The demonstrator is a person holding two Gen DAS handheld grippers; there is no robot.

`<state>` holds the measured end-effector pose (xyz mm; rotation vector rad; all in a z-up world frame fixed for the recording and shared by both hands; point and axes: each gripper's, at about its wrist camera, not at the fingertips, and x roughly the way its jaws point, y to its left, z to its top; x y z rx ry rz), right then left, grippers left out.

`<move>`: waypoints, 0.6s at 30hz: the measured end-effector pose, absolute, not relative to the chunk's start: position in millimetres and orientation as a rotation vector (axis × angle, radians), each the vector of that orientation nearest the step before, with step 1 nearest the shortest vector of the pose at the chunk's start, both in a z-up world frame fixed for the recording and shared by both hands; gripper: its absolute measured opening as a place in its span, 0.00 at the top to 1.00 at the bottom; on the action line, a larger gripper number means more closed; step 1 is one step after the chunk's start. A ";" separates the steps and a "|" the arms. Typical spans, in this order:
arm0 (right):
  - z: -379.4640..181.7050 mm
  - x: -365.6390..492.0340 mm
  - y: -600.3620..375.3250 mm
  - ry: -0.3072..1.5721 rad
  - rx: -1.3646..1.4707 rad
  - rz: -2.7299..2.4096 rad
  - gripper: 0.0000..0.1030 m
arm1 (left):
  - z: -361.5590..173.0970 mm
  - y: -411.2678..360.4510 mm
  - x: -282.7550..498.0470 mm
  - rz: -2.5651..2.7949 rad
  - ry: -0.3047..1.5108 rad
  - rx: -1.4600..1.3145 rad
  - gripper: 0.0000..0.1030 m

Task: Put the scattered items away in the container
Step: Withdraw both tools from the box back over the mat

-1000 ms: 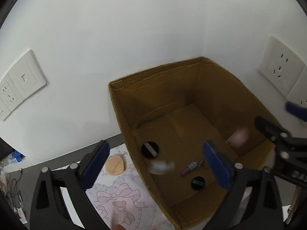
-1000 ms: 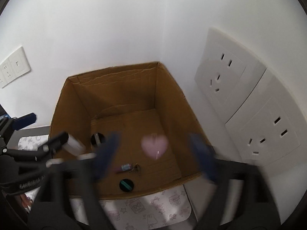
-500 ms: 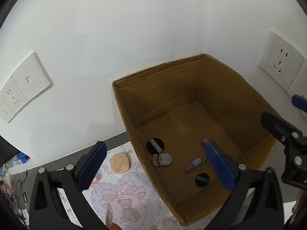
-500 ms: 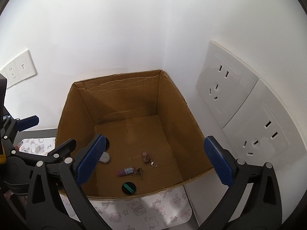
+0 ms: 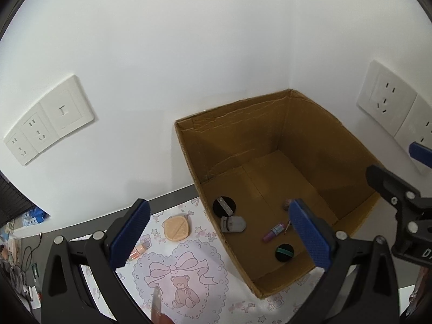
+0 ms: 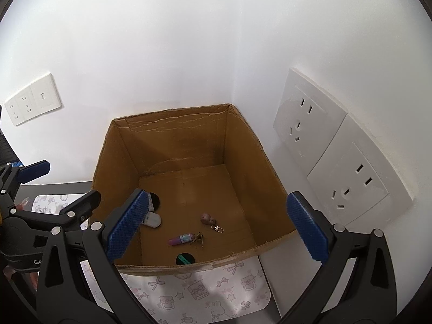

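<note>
White-walled corner; right claw half-hides eyelash curler.

Open brown cardboard box upright in the wall corner. On its floor: white eyelash curler, purple tube, small brown charm with clasp, two black round lids, all apart. Outside, on the patterned mat: orange puff and small peach bottle.

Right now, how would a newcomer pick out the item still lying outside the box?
Find the cardboard box in the wall corner, then the patterned mat at its left. The peach leaf-shaped puff lies there near the box wall, flat and ribbed, larger and paler than the small orange tube beside it.
</note>
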<state>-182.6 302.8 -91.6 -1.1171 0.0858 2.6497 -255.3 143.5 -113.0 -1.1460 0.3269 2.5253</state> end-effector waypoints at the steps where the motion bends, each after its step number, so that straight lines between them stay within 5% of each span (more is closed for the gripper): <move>1: -90.4 -181.3 302.2 0.085 -1.115 2.653 0.00 | -112.0 142.0 -253.9 2.529 0.322 -1.144 0.00; 18: -68.1 -163.2 266.9 0.030 -1.090 2.806 0.00 | -87.0 62.3 -208.0 2.739 0.155 -1.224 0.00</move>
